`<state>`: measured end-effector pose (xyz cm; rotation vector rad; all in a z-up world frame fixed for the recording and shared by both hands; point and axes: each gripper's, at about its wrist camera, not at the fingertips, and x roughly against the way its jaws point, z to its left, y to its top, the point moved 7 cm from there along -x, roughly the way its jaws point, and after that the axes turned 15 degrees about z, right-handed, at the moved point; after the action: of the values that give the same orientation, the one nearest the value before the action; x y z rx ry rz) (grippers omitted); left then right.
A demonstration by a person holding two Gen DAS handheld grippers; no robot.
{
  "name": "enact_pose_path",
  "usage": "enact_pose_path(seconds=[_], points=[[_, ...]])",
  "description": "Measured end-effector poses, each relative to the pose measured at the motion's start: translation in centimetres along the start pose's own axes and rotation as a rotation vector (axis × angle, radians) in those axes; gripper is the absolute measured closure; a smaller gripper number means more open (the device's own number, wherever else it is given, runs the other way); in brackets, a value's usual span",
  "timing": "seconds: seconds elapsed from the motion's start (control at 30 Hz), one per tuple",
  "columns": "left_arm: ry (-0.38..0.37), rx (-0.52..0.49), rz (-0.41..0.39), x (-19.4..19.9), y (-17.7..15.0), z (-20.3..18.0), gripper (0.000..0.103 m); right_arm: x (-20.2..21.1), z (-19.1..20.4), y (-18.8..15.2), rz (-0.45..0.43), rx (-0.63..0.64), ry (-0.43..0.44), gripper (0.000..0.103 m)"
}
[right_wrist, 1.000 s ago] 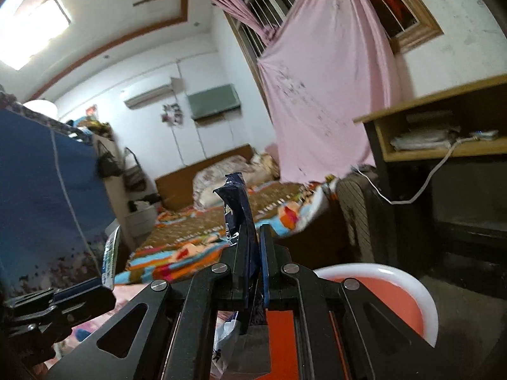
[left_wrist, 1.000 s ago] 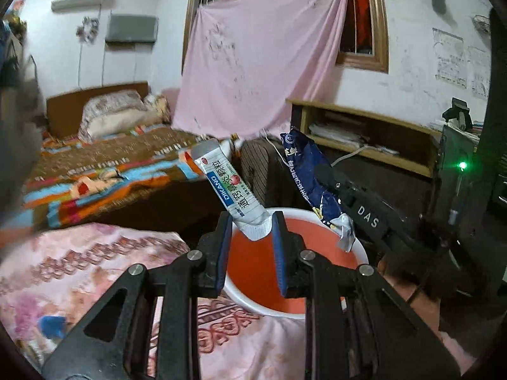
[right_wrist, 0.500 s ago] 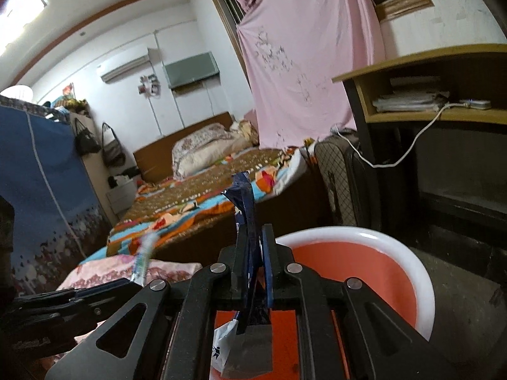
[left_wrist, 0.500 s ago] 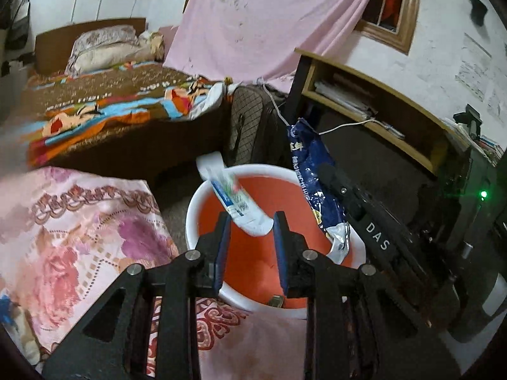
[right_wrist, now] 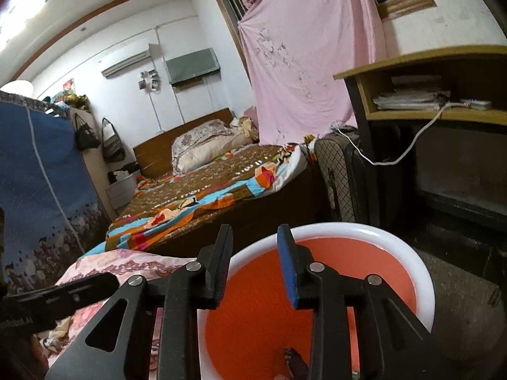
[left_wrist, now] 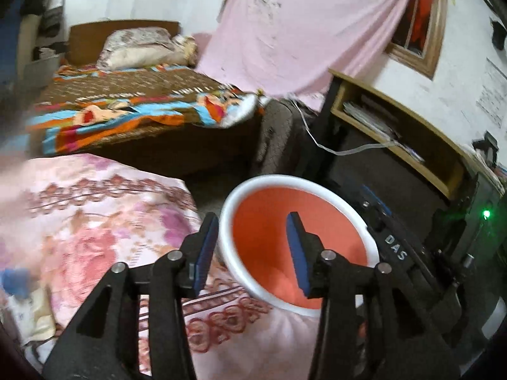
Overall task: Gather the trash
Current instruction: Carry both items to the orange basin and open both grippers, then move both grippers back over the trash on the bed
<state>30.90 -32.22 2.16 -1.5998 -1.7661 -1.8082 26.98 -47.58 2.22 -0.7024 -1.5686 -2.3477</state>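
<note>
both grippers' fingers (left_wrist: 207,247) (right_wrist: 286,266) spread wide, empty, above orange bin's white rim (left_wrist: 253,183) (right_wrist: 412,256).

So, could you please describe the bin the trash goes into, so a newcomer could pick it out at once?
Start at the bed with the bright patchwork blanket, then look toward the wooden desk by the pink curtain. On the floor between them, beside the pink floral cloth, stands the bin. It is the only round thing there: a white rim around an orange inside.
</note>
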Motion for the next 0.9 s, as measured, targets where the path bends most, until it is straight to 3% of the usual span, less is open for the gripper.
enact_pose_path(seconds=[0.13,0.33,0.4,0.43,0.47,0.57,0.63,0.7,0.9], points=[[0.056,0.051,-0.086,3.0,-0.4,1.9,0.061,1.5,1.4,0.5,-0.051,0.033,0.012,0.057],[0.186,0.109,-0.244,8.3,-1.8,4.9,0.039,3.7,4.3,1.4,-0.122,0.093,0.045,0.055],[0.227,0.133,-0.293,10.3,-2.5,6.0,0.032,4.4,5.3,1.6,-0.143,0.112,0.058,0.045],[0.238,0.141,-0.305,10.8,-2.7,6.5,0.030,4.7,5.7,1.6,-0.153,0.120,0.064,0.032],[0.256,0.155,-0.324,11.6,-3.1,7.0,0.026,5.1,6.2,1.6,-0.165,0.128,0.073,0.026],[0.299,0.204,-0.372,13.5,-4.0,8.5,0.010,6.2,7.9,1.5,-0.196,0.158,0.097,0.023],[0.315,0.231,-0.403,14.5,-4.4,9.3,0.011,6.7,8.8,1.3,-0.206,0.176,0.108,0.016],[0.336,0.266,-0.423,15.6,-5.2,10.4,0.011,7.3,9.8,0.9,-0.227,0.194,0.120,0.002],[0.409,0.316,-0.469,18.3,-7.8,12.9,0.011,8.6,12.8,-0.8,-0.248,0.254,0.163,0.000]])
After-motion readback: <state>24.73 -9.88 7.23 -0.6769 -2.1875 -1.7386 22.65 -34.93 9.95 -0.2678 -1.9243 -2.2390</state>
